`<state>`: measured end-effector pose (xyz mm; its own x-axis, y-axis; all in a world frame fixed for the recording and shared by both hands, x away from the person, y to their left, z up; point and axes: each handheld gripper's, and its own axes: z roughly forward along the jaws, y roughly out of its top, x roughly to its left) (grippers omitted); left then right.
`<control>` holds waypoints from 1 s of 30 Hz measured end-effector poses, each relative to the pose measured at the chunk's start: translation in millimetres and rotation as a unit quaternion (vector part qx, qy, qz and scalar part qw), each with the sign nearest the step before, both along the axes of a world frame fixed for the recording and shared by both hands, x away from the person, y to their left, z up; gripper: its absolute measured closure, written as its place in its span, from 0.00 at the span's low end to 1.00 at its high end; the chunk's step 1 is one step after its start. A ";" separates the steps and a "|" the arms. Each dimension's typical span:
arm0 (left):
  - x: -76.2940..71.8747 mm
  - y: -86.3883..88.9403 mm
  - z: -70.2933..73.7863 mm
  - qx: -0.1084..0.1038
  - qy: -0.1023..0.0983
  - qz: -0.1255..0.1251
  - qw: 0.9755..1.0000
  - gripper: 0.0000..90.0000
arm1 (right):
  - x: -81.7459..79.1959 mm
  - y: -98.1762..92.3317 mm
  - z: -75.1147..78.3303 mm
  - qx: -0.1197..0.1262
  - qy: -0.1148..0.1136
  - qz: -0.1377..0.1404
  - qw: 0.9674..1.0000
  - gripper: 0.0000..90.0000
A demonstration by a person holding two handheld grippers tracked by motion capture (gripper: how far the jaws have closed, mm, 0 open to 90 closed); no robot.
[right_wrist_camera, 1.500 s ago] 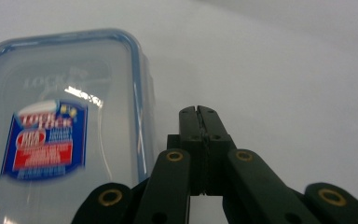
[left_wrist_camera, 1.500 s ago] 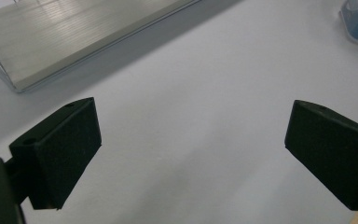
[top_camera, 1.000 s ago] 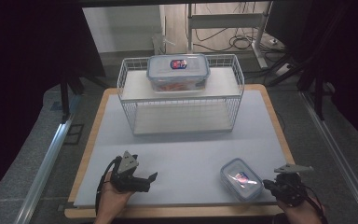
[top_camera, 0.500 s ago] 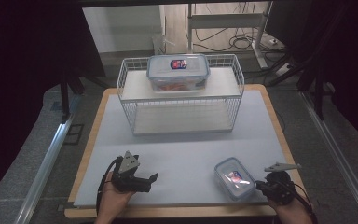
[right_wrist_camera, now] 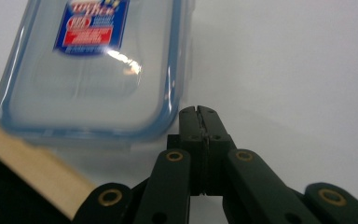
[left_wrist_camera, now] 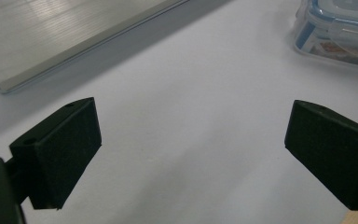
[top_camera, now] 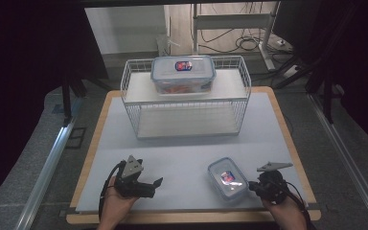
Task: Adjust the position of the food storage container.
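Right gripper [right_wrist_camera: 200,112] pressed together, touching the small box [right_wrist_camera: 93,70]; left gripper [left_wrist_camera: 191,154] spread. I'd nudge gently, low.

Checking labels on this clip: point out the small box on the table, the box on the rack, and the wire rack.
Small box [top_camera: 227,178], high view, on its lid label.
Rack box [top_camera: 183,73], high view, lid centre.
Wire rack [top_camera: 244,103], high view, right side wall.

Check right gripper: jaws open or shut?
Shut. In the right gripper view, the right gripper has its jaws pressed together with nothing between them, beside the small container.
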<state>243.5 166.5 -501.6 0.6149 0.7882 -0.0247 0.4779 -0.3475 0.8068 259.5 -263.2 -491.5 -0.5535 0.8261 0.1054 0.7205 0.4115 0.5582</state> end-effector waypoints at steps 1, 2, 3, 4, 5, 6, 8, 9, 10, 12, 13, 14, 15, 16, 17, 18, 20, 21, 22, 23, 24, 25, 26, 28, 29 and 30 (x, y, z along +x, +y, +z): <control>0.3 0.3 -0.2 -0.002 0.002 0.000 1.000 0.04 | -3.8 -0.7 -0.1 0.002 0.002 0.001 1.000 0.99; 0.4 0.4 -0.2 -0.002 0.002 0.000 1.000 0.04 | -8.7 -1.6 -0.6 0.005 0.006 0.007 1.000 0.99; 0.3 0.1 -0.2 -0.002 0.002 0.000 1.000 0.04 | -11.6 -1.8 -1.2 0.009 0.008 0.011 1.000 0.98; 0.0 -0.4 -0.1 -0.001 0.001 -0.001 1.000 0.04 | -15.5 -1.2 -1.8 0.012 0.011 0.016 1.000 0.98; -0.1 -0.8 0.0 -0.001 0.001 -0.001 1.000 0.04 | -19.6 0.7 -2.7 0.016 0.012 0.021 1.000 0.98; 0.0 -1.1 0.2 -0.001 0.001 -0.002 1.000 0.04 | -23.2 3.2 -3.4 0.018 0.012 0.030 0.999 0.98; 0.3 -1.7 0.1 -0.002 0.001 -0.002 1.000 0.04 | -29.4 10.6 -4.1 0.018 0.009 0.050 0.999 0.98; 0.2 -2.0 0.0 -0.001 0.001 -0.002 1.000 0.04 | -32.0 15.2 -4.6 0.018 0.009 0.060 0.998 0.98; 0.0 -2.1 0.0 -0.001 0.001 -0.003 1.000 0.04 | -34.2 20.0 -5.3 0.022 0.010 0.069 0.997 0.98; -0.1 -1.9 0.0 -0.001 0.001 -0.003 1.000 0.04 | -38.3 30.1 -6.9 0.022 0.011 0.086 0.996 0.98; 0.0 -1.7 0.0 0.000 0.001 -0.003 1.000 0.04 | -39.8 35.4 -8.2 0.023 0.012 0.096 0.995 0.98; 0.1 -1.6 0.0 -0.001 0.002 -0.003 1.000 0.04 | -41.0 40.8 -9.4 0.022 0.012 0.104 0.994 0.98; 0.0 -1.4 0.1 -0.001 0.001 -0.004 1.000 0.04 | -41.9 46.3 -10.6 0.021 0.013 0.113 0.993 0.98; -0.1 -1.4 0.2 -0.001 0.001 -0.004 1.000 0.04 | -42.4 52.9 -11.6 0.019 0.011 0.125 0.992 0.98; -0.2 -1.4 0.3 0.000 0.001 -0.004 1.000 0.04 | -42.8 57.0 -12.0 0.018 0.010 0.129 0.991 0.98; -0.3 -1.5 0.4 0.000 0.001 -0.005 1.000 0.04 | -43.0 62.1 -12.3 0.018 0.008 0.136 0.990 0.99; -0.3 -1.4 0.4 0.000 0.001 -0.005 1.000 0.04 | -42.3 71.2 -12.9 0.014 0.002 0.145 0.989 0.99; -0.3 -1.4 0.3 0.000 0.001 -0.005 1.000 0.04 | -41.0 74.2 -13.7 0.010 -0.004 0.148 0.989 0.99; -0.4 -1.4 0.2 0.000 0.001 -0.005 1.000 0.04 | -38.6 76.2 -14.8 0.003 -0.008 0.146 0.989 0.99; -0.4 -1.3 0.1 0.001 0.001 -0.005 1.000 0.04 | -37.2 76.5 -15.6 0.003 -0.007 0.145 0.989 0.99; -0.5 -1.2 0.1 0.001 0.001 -0.005 1.000 0.04 | -35.8 75.6 -16.1 0.005 -0.003 0.141 0.990 0.99; -0.4 -1.1 0.1 0.000 0.001 -0.005 1.000 0.04 | -35.1 74.3 -15.8 0.003 -0.004 0.137 0.991 0.99; -0.2 -1.0 0.0 0.000 0.001 -0.005 1.000 0.04 | -34.6 72.6 -15.4 -0.003 -0.007 0.131 0.991 0.99; 0.2 -1.1 -0.3 0.000 0.002 -0.005 1.000 0.04 | -31.5 63.7 -14.7 -0.003 -0.005 0.116 0.993 0.99; 0.3 -1.4 -0.6 0.000 0.002 -0.006 1.000 0.04 | -30.1 60.2 -14.3 -0.004 -0.005 0.111 0.994 0.99; 0.3 -1.8 -0.7 0.002 0.002 -0.006 1.000 0.04 | -28.2 55.7 -13.8 -0.004 -0.006 0.103 0.995 0.99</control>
